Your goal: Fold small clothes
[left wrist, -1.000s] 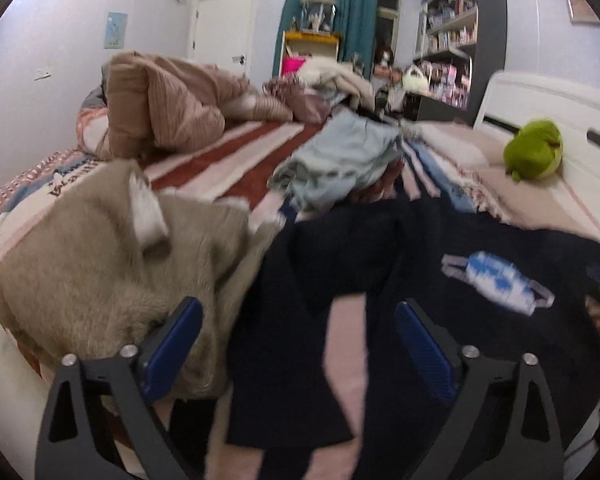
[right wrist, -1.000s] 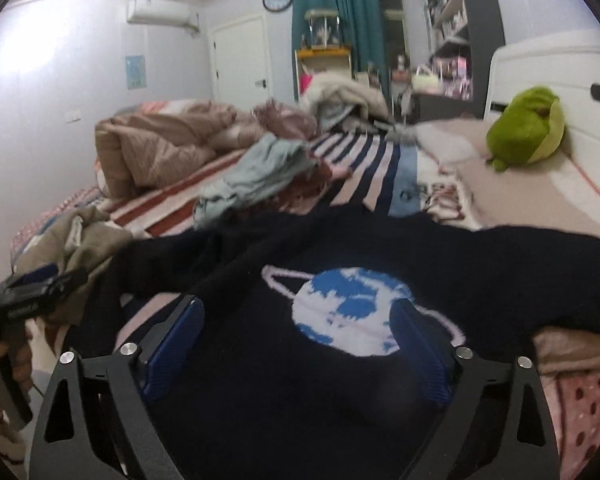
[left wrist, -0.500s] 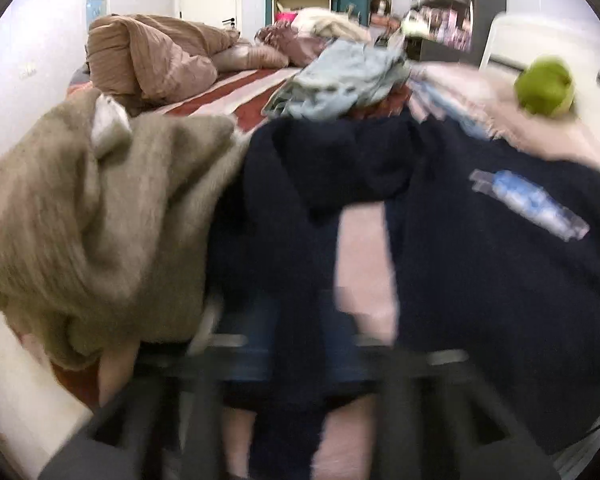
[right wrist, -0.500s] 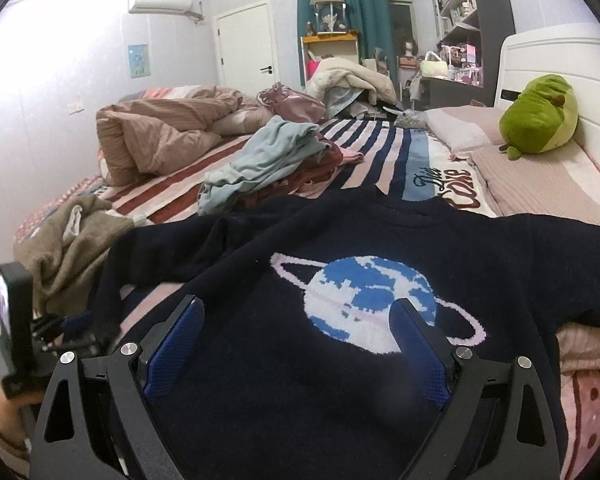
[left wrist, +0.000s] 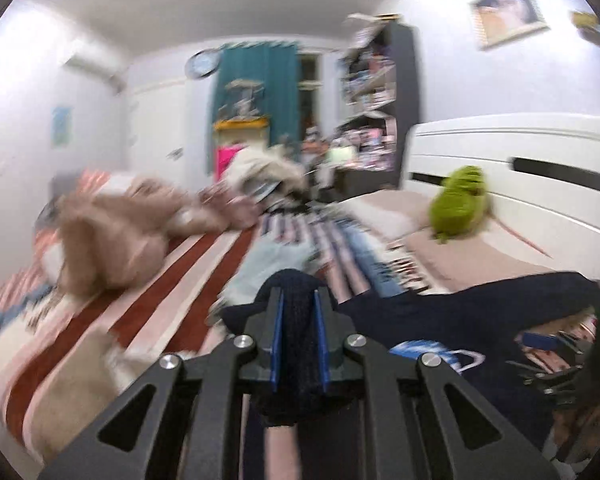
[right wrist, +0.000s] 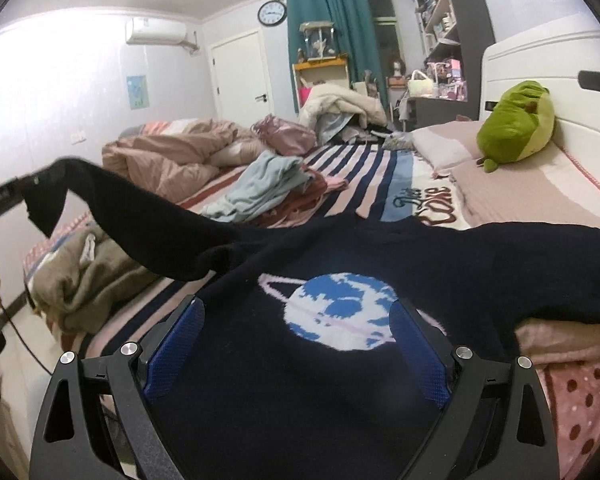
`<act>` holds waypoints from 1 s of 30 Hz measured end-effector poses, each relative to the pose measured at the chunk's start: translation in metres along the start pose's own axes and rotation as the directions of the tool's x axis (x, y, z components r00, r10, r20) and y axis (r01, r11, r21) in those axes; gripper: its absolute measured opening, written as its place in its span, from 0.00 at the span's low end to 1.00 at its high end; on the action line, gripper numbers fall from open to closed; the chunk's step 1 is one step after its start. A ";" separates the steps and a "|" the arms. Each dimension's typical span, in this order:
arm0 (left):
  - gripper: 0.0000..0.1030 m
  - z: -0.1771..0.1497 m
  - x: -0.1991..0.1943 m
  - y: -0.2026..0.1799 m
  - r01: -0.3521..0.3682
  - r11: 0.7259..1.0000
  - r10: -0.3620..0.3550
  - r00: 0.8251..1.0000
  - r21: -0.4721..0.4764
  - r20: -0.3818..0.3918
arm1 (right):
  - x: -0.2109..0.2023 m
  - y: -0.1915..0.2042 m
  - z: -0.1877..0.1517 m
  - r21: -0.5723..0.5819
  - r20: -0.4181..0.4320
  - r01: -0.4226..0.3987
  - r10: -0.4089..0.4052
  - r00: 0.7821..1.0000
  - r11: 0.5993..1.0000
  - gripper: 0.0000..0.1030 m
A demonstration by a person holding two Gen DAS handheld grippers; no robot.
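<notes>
A navy sweater (right wrist: 440, 264) with a blue planet design (right wrist: 340, 316) lies spread on the bed. My left gripper (left wrist: 299, 328) is shut on the cuff of its left sleeve (left wrist: 298, 300) and holds it lifted. In the right wrist view that sleeve (right wrist: 140, 220) rises to the left gripper (right wrist: 24, 188) at the far left. My right gripper (right wrist: 296, 340) is open, its blue pads (right wrist: 172, 344) hovering over the sweater's lower front, empty.
A tan garment (right wrist: 80, 280) is heaped at the bed's left edge. A light blue and red clothes pile (right wrist: 268, 188) lies beyond the sweater. A brown duvet (right wrist: 168, 156), a green plush toy (right wrist: 516, 124) and the white headboard (right wrist: 540, 60) stand further back.
My left gripper closed on the sleeve cuff and lifted it up off the bed. The right gripper stayed open over the sweater's front.
</notes>
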State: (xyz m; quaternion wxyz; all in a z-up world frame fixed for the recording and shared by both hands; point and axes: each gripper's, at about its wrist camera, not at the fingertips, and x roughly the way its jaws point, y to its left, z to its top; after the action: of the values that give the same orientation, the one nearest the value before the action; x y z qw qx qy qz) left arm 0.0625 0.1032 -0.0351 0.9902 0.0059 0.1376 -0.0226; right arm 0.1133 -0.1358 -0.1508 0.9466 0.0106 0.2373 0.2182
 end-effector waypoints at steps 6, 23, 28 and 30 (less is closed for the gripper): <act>0.11 0.011 0.037 -0.089 0.314 0.949 -0.312 0.948 0.023 -0.064 | -0.032 -0.033 -0.005 0.042 0.054 0.044 -0.046 0.997 0.998 0.90; 0.65 -0.086 0.094 -0.176 0.442 0.897 -0.408 0.823 -0.005 -0.395 | -0.054 -0.120 -0.048 0.113 -0.052 0.191 -0.187 0.981 0.975 0.90; 0.94 -0.078 0.063 -0.126 0.208 0.974 -0.181 0.952 0.086 -0.247 | -0.031 -0.090 -0.045 0.083 -0.084 0.060 -0.053 0.995 0.995 0.91; 0.99 -0.078 0.056 -0.098 0.119 0.990 -0.101 0.971 0.073 -0.217 | -0.015 -0.077 -0.050 0.060 -0.137 0.035 -0.027 0.990 0.998 0.91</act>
State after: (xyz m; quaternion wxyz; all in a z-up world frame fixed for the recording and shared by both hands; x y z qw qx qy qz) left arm 0.0902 0.0045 -0.1261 0.9658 0.0433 0.2420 -0.0827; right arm 0.1102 -0.2156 -0.1978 0.9307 0.0215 0.3079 0.1963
